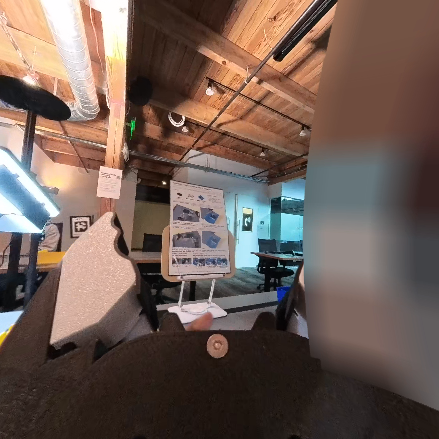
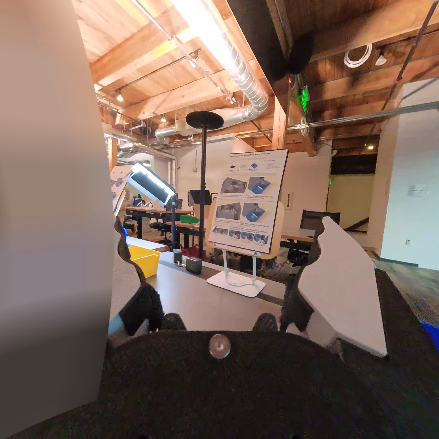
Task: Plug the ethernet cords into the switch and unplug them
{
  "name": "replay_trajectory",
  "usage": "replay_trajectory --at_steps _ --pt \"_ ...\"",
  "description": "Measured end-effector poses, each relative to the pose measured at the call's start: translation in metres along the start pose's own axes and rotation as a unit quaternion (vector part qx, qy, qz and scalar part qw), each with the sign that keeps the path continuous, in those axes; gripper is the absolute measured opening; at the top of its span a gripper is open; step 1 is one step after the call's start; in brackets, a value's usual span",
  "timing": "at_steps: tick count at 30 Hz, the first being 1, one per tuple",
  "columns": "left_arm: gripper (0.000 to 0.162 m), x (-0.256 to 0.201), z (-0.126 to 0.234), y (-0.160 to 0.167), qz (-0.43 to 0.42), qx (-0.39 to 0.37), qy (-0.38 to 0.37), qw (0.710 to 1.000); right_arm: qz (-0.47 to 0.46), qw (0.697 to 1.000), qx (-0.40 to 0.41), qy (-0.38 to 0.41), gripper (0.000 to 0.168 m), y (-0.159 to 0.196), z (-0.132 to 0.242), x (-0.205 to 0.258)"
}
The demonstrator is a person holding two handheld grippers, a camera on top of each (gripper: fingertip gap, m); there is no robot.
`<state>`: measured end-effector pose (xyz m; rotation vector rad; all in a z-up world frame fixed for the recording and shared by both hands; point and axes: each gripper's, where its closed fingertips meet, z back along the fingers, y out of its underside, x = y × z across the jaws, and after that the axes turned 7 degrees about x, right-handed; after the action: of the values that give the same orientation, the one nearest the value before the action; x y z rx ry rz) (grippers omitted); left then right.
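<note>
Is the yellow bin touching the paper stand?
Apart. The right wrist view shows bare table between the yellow bin and the stand.

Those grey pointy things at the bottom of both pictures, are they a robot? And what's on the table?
Not a robot. A person holds a two-finger grabber in each hand, and a camera on each one looks along its fingers. One picture comes from the left gripper, the other from the right gripper. Both are open and hold nothing. They point partly upward, so you see lots of ceiling. On the grey table are a picture sheet on a white stand, a yellow bin and two small grey boxes. No switch or cords show here. The smeary patches were added afterwards to hide people.
</note>
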<state>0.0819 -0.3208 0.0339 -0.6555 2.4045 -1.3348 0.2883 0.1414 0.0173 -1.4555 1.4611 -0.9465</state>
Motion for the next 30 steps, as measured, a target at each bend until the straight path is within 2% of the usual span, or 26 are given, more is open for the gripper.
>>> replay_trajectory --at_steps 3,8,10,15,21,23,30 --pt "0.145 -0.012 -0.001 -0.004 -0.033 0.003 -0.012 0.999 0.005 1.0 -0.008 0.002 0.146 -0.006 -0.002 0.001" --pt "0.145 -0.004 0.0 0.002 -0.133 0.042 -0.115 0.983 0.015 1.0 -0.01 -0.009 0.146 -0.008 -0.002 0.013" --pt "0.145 -0.008 -0.002 0.008 -0.152 0.069 -0.126 0.978 0.019 0.999 -0.011 -0.025 0.146 -0.009 0.0 0.022" --pt "0.145 -0.039 -0.004 0.001 -0.14 0.082 -0.064 0.985 0.043 0.998 -0.025 -0.048 0.146 -0.024 0.005 0.036" --pt "0.146 -0.107 0.014 -0.033 -0.08 0.041 0.082 0.993 0.052 0.997 -0.023 -0.049 0.146 -0.027 -0.002 0.023" --pt "0.146 -0.118 0.02 -0.041 -0.077 0.045 0.089 0.992 0.051 0.996 -0.026 -0.061 0.146 -0.03 -0.004 0.024" --pt "0.146 -0.116 0.033 -0.052 -0.114 0.059 0.026 0.991 0.087 0.994 -0.041 -0.06 0.146 -0.051 0.014 0.036"
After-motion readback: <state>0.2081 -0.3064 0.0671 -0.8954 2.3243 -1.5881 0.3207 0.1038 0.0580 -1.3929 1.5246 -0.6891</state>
